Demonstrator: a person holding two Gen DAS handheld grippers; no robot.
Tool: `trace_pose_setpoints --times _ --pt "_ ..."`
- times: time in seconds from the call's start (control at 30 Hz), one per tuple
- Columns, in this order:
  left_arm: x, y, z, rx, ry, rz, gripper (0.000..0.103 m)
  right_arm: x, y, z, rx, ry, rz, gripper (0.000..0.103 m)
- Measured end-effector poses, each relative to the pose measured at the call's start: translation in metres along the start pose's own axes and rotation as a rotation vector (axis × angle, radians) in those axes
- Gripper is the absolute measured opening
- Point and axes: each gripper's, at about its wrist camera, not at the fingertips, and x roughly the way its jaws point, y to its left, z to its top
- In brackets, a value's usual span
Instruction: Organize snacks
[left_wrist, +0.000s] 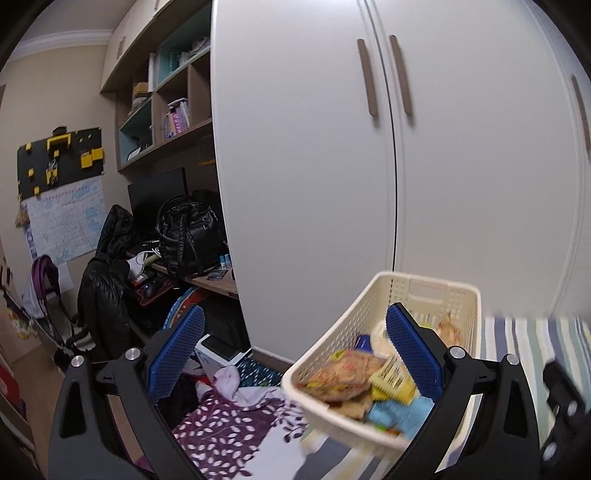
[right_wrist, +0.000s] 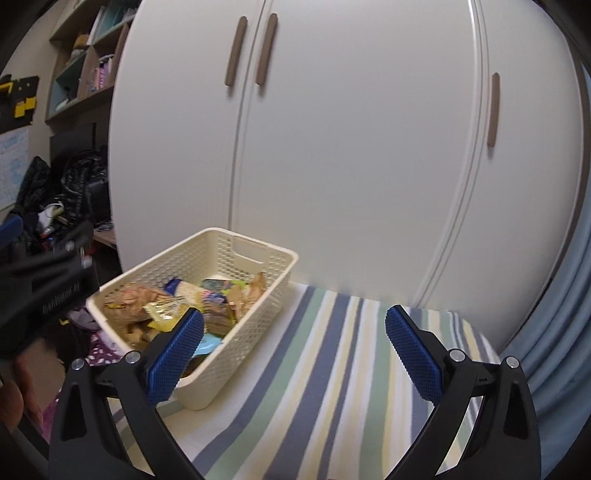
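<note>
A cream perforated basket stands on the striped bed cover, close to its left edge. Several snack packets lie inside, among them a brownish packet and a yellow one. My right gripper is open and empty, its left pad in front of the basket's near corner. In the left wrist view the basket is blurred at the lower right. My left gripper is open, its right pad over the snacks. The left gripper's black body shows beside the basket.
White wardrobe doors rise right behind the bed. Left of the bed lie a purple floral cloth and floor clutter. Further left are a desk with a black backpack and a chair with a black jacket. A hand shows at the lower left.
</note>
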Motion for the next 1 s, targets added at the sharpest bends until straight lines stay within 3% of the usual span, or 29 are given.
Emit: trace_pose_setpoints --times 0.13,0.33,0.53,1.0 --pt "-0.016 0.018 -0.016 0.059 0.043 -0.018 0.100 -0.009 0.012 -0.004 -0.010 0.007 0.075 0.098" --pt "-0.038 0.041 -0.033 0.073 0.084 -0.042 0.100 -0.018 0.032 -0.009 -0.045 0.010 0.071 0.098" --pt "-0.047 0.031 -0.045 0.158 0.103 -0.076 0.100 -0.029 0.044 -0.010 -0.091 -0.025 -0.042 0.098" --pt "-0.043 0.034 -0.051 0.186 0.117 -0.035 0.100 -0.027 0.047 -0.016 -0.104 0.011 -0.049 0.098"
